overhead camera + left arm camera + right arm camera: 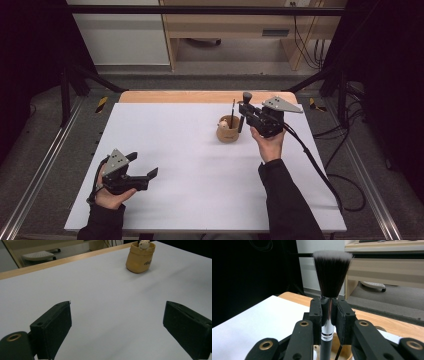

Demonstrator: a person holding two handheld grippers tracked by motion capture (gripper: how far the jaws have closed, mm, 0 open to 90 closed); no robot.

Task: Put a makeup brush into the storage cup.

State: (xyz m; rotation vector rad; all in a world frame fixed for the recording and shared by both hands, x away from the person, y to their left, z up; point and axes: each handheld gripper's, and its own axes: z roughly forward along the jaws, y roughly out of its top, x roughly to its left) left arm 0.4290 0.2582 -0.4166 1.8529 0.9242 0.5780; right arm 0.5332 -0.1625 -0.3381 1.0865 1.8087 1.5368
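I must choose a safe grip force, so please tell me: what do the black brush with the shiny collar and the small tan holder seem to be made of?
Black brush with the shiny collar: soft, fine bristles with pale tips, probably synthetic; the collar gleams like polished metal.
Small tan holder: matte, with a soft, rolled-looking rim, so perhaps fabric or paper; the material is uncertain.

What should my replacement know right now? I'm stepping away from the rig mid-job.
Right tongs: shut on the makeup brush, bristles up, held beside the tan cup.
Left tongs: open, nothing between them, low over the white table near the front left.
Cup: far right of centre, with a thin stick and a small pale figure inside.
Done: brush gripped.
Left: probably lowering the brush into the cup, then letting go.
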